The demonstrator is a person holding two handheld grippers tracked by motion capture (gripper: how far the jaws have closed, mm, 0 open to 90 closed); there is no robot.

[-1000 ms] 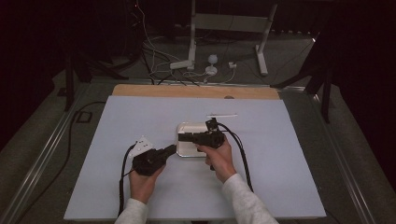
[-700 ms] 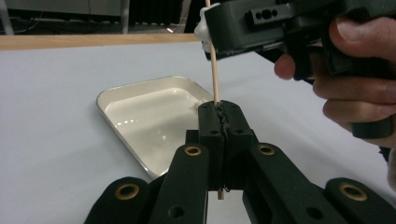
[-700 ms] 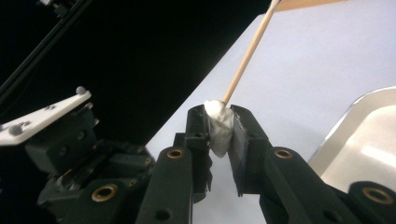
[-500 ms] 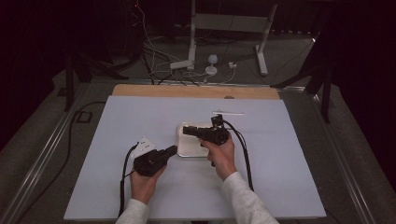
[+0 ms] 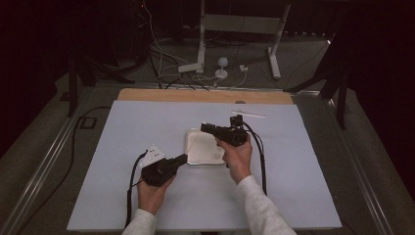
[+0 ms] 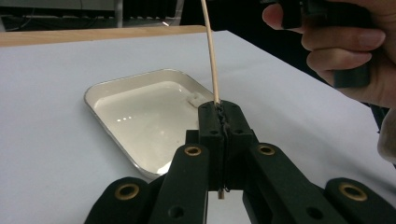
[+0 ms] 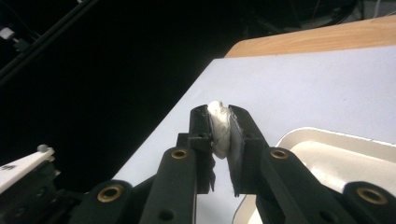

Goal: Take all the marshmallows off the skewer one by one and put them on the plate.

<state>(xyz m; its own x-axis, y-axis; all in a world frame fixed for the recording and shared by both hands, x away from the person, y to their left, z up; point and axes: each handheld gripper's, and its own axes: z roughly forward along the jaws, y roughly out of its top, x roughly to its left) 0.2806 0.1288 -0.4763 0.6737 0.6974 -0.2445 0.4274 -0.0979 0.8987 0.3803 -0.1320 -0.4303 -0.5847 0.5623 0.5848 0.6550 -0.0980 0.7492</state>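
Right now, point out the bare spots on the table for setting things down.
Bare sheet lies left of the tray, out to the table edge, and right of the right tool toward the far corner. Crowded: around the tray, where both tools work, and near the thin white strip behind it.

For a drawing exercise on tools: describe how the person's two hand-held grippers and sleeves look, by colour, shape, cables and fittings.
Both are black. The left hand-held gripper has two blocky jaws on linked arms with brass-ringed pivot holes; the right hand-held gripper matches. In the high view a white plate tops the left one, a black cable trails from it, and the sleeves are light grey.
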